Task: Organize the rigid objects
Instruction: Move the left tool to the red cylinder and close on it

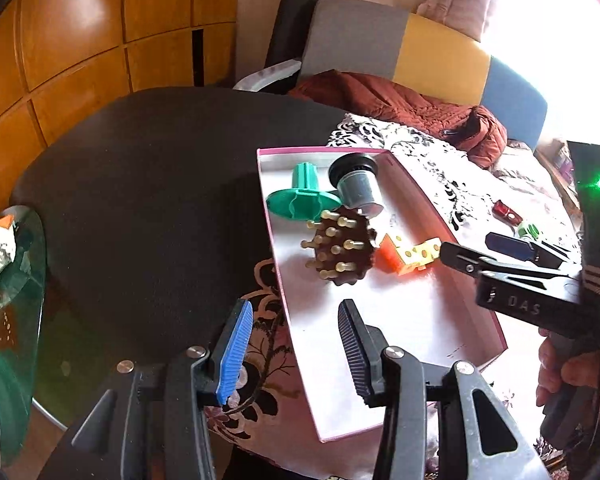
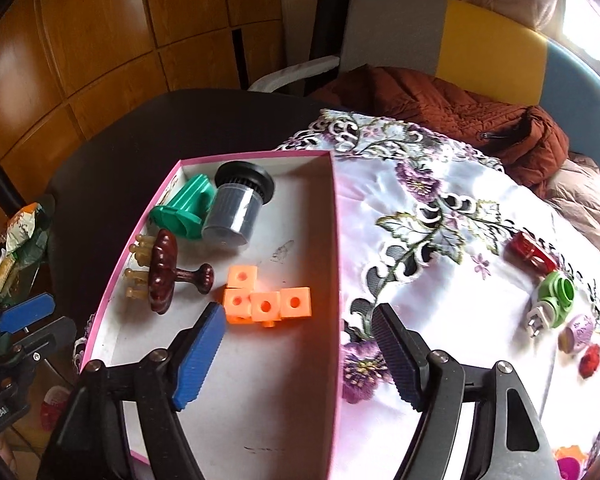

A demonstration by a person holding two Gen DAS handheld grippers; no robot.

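Note:
A pink-rimmed white box (image 2: 335, 240) holds a green flanged part (image 2: 180, 212), a black and grey cylinder (image 2: 236, 208), a brown wooden peg massager (image 2: 164, 272) and joined orange cubes (image 2: 266, 300). My right gripper (image 2: 298, 356) hangs open just short of the cubes, straddling the box's right wall with nothing between its pads. My left gripper (image 1: 294, 354) is open too, astride the box's left wall (image 1: 268, 200) without touching it. From the left wrist, the right gripper (image 1: 476, 248) reaches in beside the orange cubes (image 1: 404, 256) and the massager (image 1: 340, 248).
Loose on the embroidered cloth (image 2: 440, 200) at the right lie a red piece (image 2: 532, 252), a green and white plug (image 2: 552, 300), a lilac tube (image 2: 578, 332) and a small red item (image 2: 590, 360). A brown jacket (image 2: 440, 108) lies on the chair behind. A glass side table (image 1: 16, 280) stands at the left.

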